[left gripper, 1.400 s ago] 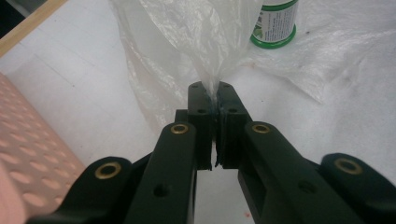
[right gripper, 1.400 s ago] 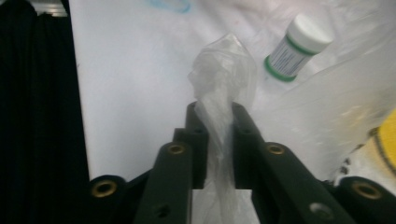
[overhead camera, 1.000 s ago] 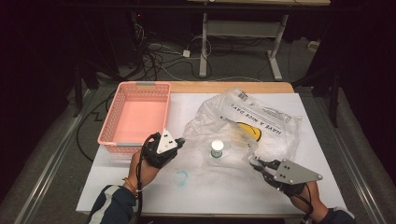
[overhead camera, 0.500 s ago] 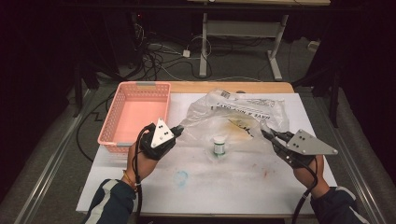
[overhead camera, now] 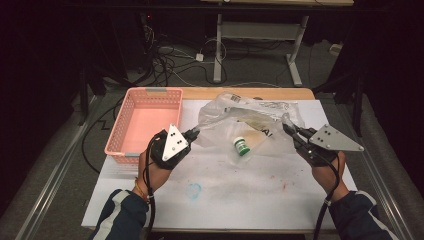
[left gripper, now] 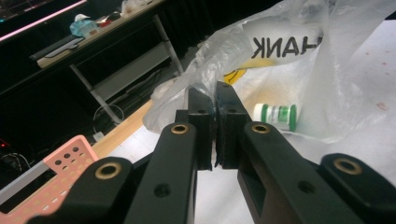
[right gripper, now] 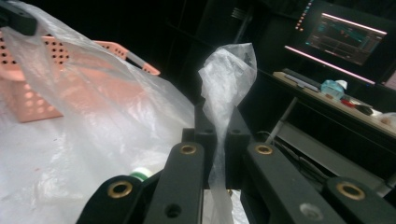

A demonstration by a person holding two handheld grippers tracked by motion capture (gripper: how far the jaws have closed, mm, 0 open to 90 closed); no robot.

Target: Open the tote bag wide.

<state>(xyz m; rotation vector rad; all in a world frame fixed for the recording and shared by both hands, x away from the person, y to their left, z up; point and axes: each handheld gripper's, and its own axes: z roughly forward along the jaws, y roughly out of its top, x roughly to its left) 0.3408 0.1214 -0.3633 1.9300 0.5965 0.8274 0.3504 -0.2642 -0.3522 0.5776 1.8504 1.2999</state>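
A clear plastic bag hangs stretched between the two grippers at the centre of the high view, lifted off the white table. A small white bottle with a green band lies on its side inside the bag's lower fold. The left gripper, left of centre, is clamped on the bag's left edge. The right gripper, at right, is clamped on a twisted strip of the bag. A pink basket sits at the upper left.
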